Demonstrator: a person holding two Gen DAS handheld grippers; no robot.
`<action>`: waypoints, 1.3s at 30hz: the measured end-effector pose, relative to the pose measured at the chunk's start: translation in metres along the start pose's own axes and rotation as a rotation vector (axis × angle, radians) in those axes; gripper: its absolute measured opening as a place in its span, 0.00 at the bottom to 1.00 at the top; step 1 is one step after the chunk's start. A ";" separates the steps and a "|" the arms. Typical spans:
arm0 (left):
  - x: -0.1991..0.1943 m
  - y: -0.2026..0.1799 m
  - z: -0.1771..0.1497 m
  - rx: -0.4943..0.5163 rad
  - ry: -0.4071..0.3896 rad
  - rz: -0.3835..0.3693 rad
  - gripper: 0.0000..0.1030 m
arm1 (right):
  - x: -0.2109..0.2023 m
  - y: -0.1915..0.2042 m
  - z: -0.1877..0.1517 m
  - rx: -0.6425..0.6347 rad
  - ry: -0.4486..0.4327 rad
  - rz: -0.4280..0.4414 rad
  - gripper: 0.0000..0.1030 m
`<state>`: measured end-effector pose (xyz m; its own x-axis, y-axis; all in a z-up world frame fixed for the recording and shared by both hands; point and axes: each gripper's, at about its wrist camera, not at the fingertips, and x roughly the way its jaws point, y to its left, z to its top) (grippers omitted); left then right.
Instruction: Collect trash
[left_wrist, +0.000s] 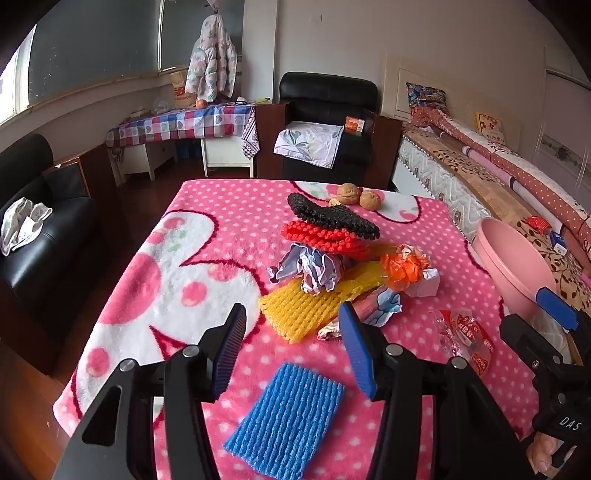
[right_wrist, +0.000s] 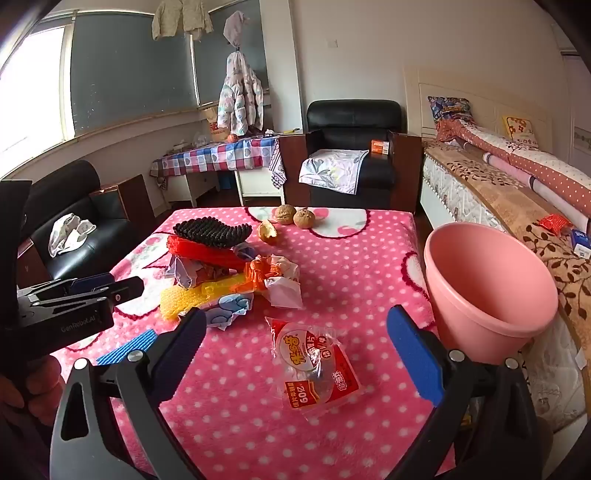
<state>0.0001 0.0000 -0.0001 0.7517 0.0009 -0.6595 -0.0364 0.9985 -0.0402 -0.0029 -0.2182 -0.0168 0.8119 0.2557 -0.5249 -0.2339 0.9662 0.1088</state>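
Trash lies heaped mid-table on the pink dotted blanket (right_wrist: 258, 424): a snack wrapper (right_wrist: 314, 365) sits alone at six o'clock from the pile, straight ahead of the right gripper (right_wrist: 295, 350), whose jaws gape fully wide and empty, likely lined up for it. The pink bucket (right_wrist: 491, 288) waits at three o'clock by the table's edge, open blanket between. The left gripper (left_wrist: 291, 347) stands open, holding nothing, above a blue foam net (left_wrist: 288, 421).
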 end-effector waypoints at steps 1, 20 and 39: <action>0.000 0.000 0.000 0.000 0.000 0.000 0.50 | 0.000 0.000 0.000 -0.001 0.000 -0.001 0.96; 0.000 0.000 0.000 0.000 0.010 0.001 0.50 | 0.002 -0.001 -0.002 0.005 0.009 0.002 0.96; 0.005 0.004 -0.007 -0.008 0.030 0.009 0.50 | 0.002 -0.001 -0.003 0.009 0.013 0.004 0.96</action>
<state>-0.0007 0.0041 -0.0089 0.7314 0.0085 -0.6819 -0.0486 0.9980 -0.0397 -0.0026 -0.2191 -0.0204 0.8038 0.2590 -0.5356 -0.2320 0.9654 0.1188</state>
